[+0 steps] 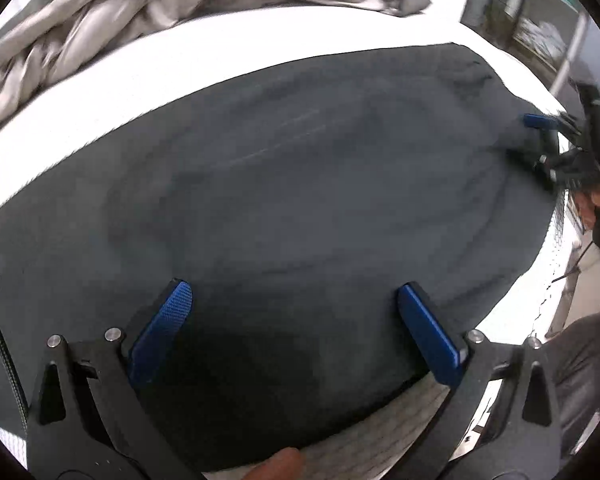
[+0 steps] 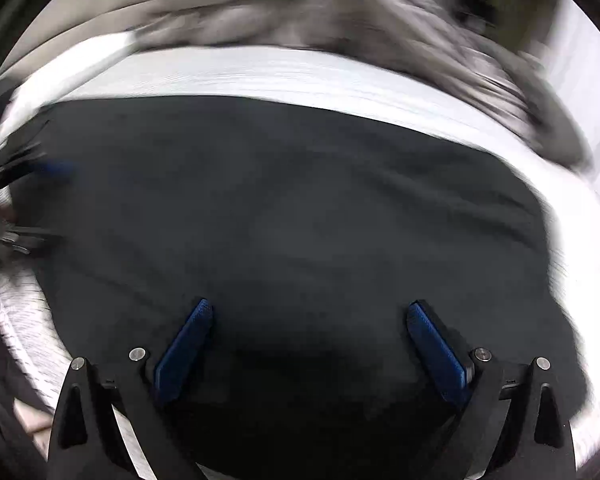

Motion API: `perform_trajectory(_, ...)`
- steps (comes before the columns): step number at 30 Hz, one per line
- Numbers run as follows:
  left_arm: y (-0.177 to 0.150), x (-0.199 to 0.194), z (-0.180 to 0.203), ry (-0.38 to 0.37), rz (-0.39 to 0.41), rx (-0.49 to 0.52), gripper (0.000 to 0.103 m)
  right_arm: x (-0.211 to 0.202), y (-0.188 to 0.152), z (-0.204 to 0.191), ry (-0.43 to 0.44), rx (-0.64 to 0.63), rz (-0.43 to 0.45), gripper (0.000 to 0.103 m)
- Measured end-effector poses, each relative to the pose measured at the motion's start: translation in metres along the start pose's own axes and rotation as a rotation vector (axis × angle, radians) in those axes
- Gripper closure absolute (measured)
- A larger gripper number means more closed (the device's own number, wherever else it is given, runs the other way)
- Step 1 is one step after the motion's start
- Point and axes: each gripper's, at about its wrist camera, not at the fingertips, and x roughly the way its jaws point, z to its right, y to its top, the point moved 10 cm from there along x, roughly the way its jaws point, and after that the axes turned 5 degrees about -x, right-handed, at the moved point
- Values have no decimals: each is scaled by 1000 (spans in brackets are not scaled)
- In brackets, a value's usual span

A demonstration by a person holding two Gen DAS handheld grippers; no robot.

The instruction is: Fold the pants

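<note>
Dark pants [image 1: 300,184] lie spread flat on a white bed, filling most of both views [image 2: 292,216]. My left gripper [image 1: 294,292] hovers just above the near edge of the pants, its blue pads wide apart with nothing between them. My right gripper [image 2: 310,312] also stands open over the dark cloth, holding nothing. In the left wrist view the right gripper [image 1: 548,140] shows at the far right edge of the pants, with a hand behind it. The right wrist view is blurred by motion; the left gripper [image 2: 40,184] appears at its left edge.
A crumpled grey blanket [image 1: 140,12] lies along the far side of the white bed sheet [image 1: 180,68]. The mattress edge [image 1: 380,432] runs just under the left gripper. A window frame [image 1: 560,20] stands at the upper right.
</note>
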Motion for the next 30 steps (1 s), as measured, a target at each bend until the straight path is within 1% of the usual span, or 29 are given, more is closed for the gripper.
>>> perform_trajectory(1, -1, -2, -10, 3, 3, -16, 0, -3, -17, 34, -100, 49, -29, 6)
perform_trajectory(2, -2, -5, -16, 15, 7, -29, 0, -7, -30, 58, -158, 99, -43, 5)
perform_trajectory(4, 0, -10, -24, 30, 23, -48, 1, -15, -46, 91, -259, 198, -66, 5)
perform_trajectory(5, 3, -16, -19, 31, 41, -49, 1, -25, -52, 99, -268, 256, -55, 5)
perform_trajectory(6, 7, -20, -13, 15, 59, -41, 1, -32, -51, 96, -266, 273, -35, 5)
perform_trajectory(7, 11, -22, -1, -11, 76, -27, 1, -40, -44, 84, -253, 261, -8, 5)
perform_trajectory(8, 14, -24, 12, -40, 88, -12, 1, -40, -35, 75, -216, 236, 16, 5)
perform_trajectory(10, 19, -20, 46, -110, 89, 35, 1, -47, -11, 23, -99, 157, 75, 5)
perform_trajectory(11, 23, -14, 57, -124, 83, 56, 1, -43, 11, -5, -24, 87, 96, 5)
perform_trajectory(12, 21, -7, 68, -120, 70, 91, 1, -38, 23, -21, -4, 45, 107, 5)
perform_trajectory(13, 19, 0, 69, -97, 58, 114, 1, -34, 31, -41, 6, 10, 116, 5)
perform_trajectory(14, 13, 5, 71, -73, 43, 136, 0, -32, 34, -71, 48, -26, 111, 5)
perform_trajectory(15, 5, 9, 68, -63, 26, 147, 0, -29, 32, -89, 91, -42, 96, 5)
perform_trajectory(16, 2, 9, 63, -63, 20, 150, 0, -29, 20, -106, 134, -62, 76, 5)
perform_trajectory(17, -1, 7, 59, -67, 20, 153, 0, -28, 12, -109, 154, -87, 58, 5)
perform_trajectory(19, -7, -2, 39, -69, 10, 137, 0, -18, -1, -74, 103, -124, 30, 4)
perform_trajectory(21, -13, -10, 7, -48, 6, 90, 0, -22, -24, -21, 45, -28, 6, 4)
perform_trajectory(23, -11, -17, -26, -18, 11, 0, 0, -25, -49, 55, -144, 139, -30, 4)
perform_trajectory(24, -8, -20, -40, -8, 26, -55, 0, -29, -61, 84, -238, 214, -47, 4)
perform_trajectory(25, -5, -24, -50, 7, 41, -95, 0, -32, -70, 106, -313, 283, -55, 4)
perform_trajectory(26, -4, -27, -57, 26, 56, -126, 1, -40, -76, 118, -327, 343, -40, 4)
perform_trajectory(27, 1, -30, -64, 49, 76, -162, 1, -49, -74, 119, -310, 378, -10, 4)
perform_trajectory(28, 6, -32, -65, 52, 90, -181, 1, -58, -70, 115, -324, 385, 17, 4)
perform_trajectory(29, 11, -33, -63, 42, 104, -191, 1, -68, -67, 102, -328, 369, 37, 4)
perform_trajectory(30, 16, -35, -55, 32, 123, -193, 1, -68, -61, 98, -307, 348, 53, 4)
